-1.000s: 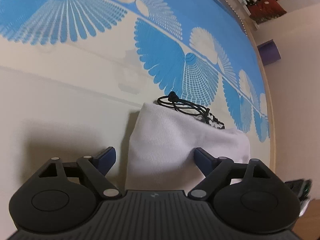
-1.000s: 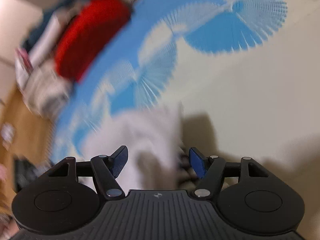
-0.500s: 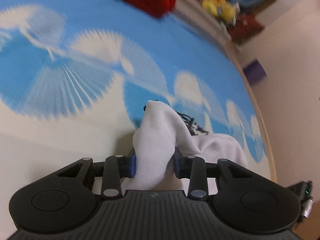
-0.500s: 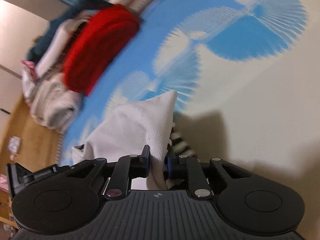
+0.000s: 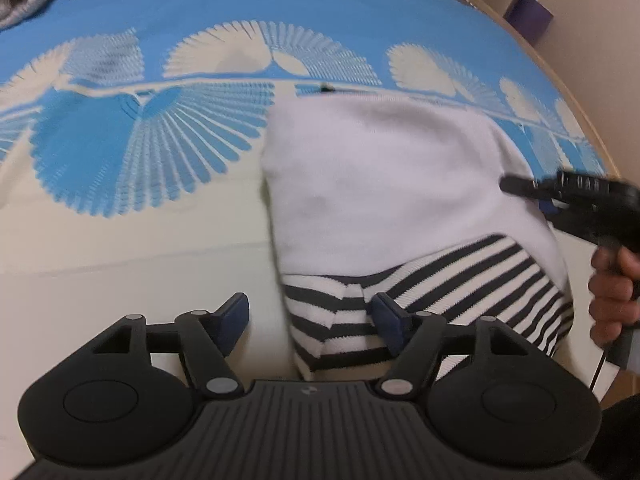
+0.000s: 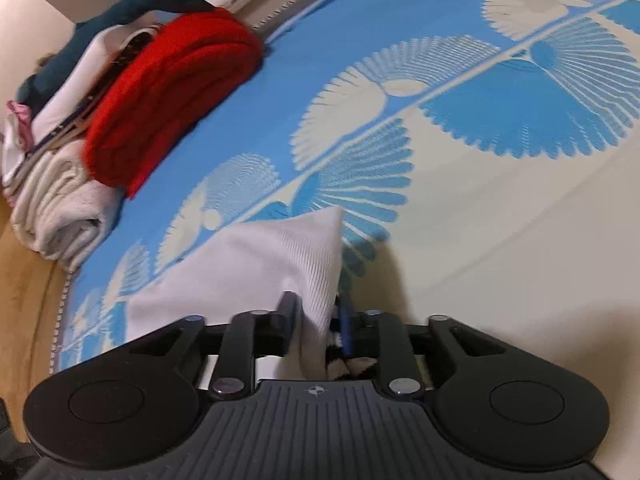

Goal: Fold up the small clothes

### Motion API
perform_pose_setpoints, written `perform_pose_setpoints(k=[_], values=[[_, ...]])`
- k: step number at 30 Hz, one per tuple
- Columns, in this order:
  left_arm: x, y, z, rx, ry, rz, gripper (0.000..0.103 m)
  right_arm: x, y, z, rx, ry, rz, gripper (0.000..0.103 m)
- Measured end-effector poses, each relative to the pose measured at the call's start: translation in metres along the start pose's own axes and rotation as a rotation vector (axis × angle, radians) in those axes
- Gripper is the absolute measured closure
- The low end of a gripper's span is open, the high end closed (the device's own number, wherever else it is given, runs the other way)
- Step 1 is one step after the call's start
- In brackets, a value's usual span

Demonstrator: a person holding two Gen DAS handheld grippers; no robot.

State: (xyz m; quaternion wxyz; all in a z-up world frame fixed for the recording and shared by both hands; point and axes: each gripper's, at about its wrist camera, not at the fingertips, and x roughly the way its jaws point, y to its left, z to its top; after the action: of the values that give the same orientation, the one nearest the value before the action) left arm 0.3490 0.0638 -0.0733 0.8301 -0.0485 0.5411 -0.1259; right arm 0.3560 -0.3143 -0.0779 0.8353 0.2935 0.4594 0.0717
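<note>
A small garment lies on the blue and cream bedspread (image 5: 120,240), its white part (image 5: 380,176) folded over a black-and-white striped part (image 5: 460,276). My left gripper (image 5: 308,304) hovers over the near striped corner. Its jaws are opening; the cloth lies between them and the left pad stands clear of it. At the white cloth's right edge, a hand (image 5: 612,292) holds my right gripper (image 5: 528,194). In the right wrist view, the right gripper (image 6: 318,312) has a raised fold of the white cloth (image 6: 256,264) between its pads. Its jaws are opening, with cloth still touching both pads.
A stack of folded clothes sits at the bed's far end: a red knit (image 6: 168,92) on white towels (image 6: 60,208). The wooden bed edge (image 6: 28,280) runs alongside. A purple box (image 5: 528,14) stands on the floor beyond the bed.
The left gripper pinched the white cloth half a second ago, then let go, spread its jaws and rolled. The right gripper closed on the cloth, carried it sideways and now widens. The striped part shows.
</note>
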Motion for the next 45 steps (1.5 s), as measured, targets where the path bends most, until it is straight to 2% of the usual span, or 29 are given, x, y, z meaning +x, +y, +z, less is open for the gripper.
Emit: perform_pose_setpoints(k=[2, 4, 6, 8, 9, 11, 13, 15, 17, 18, 20, 24, 27, 29, 33, 37, 41, 42, 45], values=[[-0.015, 0.001, -0.002, -0.008, -0.039, 0.005, 0.038, -0.012, 0.006, -0.005, -0.066, -0.033, -0.061, 0.067], [-0.025, -0.003, -0.003, 0.004, -0.055, -0.034, 0.038, -0.027, 0.012, -0.007, -0.132, -0.076, -0.108, 0.065], [-0.024, -0.010, -0.006, 0.044, -0.030, -0.059, 0.038, -0.044, 0.015, -0.009, -0.167, -0.087, -0.061, 0.065], [-0.014, -0.020, -0.013, 0.119, 0.019, -0.045, 0.036, -0.053, 0.017, -0.013, -0.205, -0.049, 0.029, 0.057], [-0.007, -0.024, -0.018, 0.160, 0.040, -0.014, 0.030, -0.054, 0.018, -0.017, -0.232, -0.001, 0.073, 0.047], [0.000, -0.027, -0.026, 0.187, 0.048, 0.040, 0.026, -0.046, 0.016, -0.028, -0.273, 0.109, 0.079, 0.047], [-0.005, -0.025, -0.030, 0.155, 0.027, 0.046, 0.026, -0.034, 0.010, -0.040, -0.356, 0.177, -0.063, 0.048], [-0.011, -0.028, -0.035, 0.125, -0.001, 0.089, 0.025, -0.032, -0.005, -0.044, -0.334, 0.204, -0.199, 0.048], [-0.021, -0.037, -0.043, 0.158, -0.031, 0.154, 0.025, -0.047, -0.019, -0.037, -0.250, 0.144, -0.264, 0.049], [-0.027, -0.043, -0.045, 0.179, -0.049, 0.192, 0.025, -0.061, -0.021, -0.033, -0.228, 0.085, -0.299, 0.049], [-0.045, -0.054, -0.049, 0.191, -0.099, 0.243, 0.023, -0.088, -0.017, -0.030, -0.245, -0.015, -0.318, 0.049], [-0.083, -0.067, -0.060, 0.133, -0.187, 0.261, 0.019, -0.147, 0.013, -0.042, -0.307, -0.168, -0.196, 0.047], [-0.109, -0.076, -0.076, 0.105, -0.246, 0.289, 0.019, -0.185, 0.034, -0.065, -0.368, -0.241, -0.128, 0.033], [-0.127, -0.082, -0.086, 0.064, -0.273, 0.288, 0.018, -0.205, 0.043, -0.083, -0.392, -0.283, -0.106, 0.031], [-0.154, -0.089, -0.106, 0.010, -0.308, 0.281, 0.018, -0.234, 0.049, -0.119, -0.388, -0.338, -0.081, 0.028], [-0.184, -0.100, -0.126, 0.018, -0.337, 0.275, 0.018, -0.259, 0.042, -0.153, -0.383, -0.395, -0.133, 0.028], [-0.211, -0.113, -0.147, 0.065, -0.395, 0.274, 0.013, -0.273, 0.043, -0.169, -0.371, -0.420, -0.132, 0.028], [-0.216, -0.115, -0.154, 0.078, -0.417, 0.272, 0.008, -0.273, 0.043, -0.170, -0.372, -0.427, -0.138, 0.028], [-0.224, -0.116, -0.177, 0.105, -0.502, 0.268, 0.007, -0.269, 0.045, -0.173, -0.361, -0.414, -0.129, 0.028]])
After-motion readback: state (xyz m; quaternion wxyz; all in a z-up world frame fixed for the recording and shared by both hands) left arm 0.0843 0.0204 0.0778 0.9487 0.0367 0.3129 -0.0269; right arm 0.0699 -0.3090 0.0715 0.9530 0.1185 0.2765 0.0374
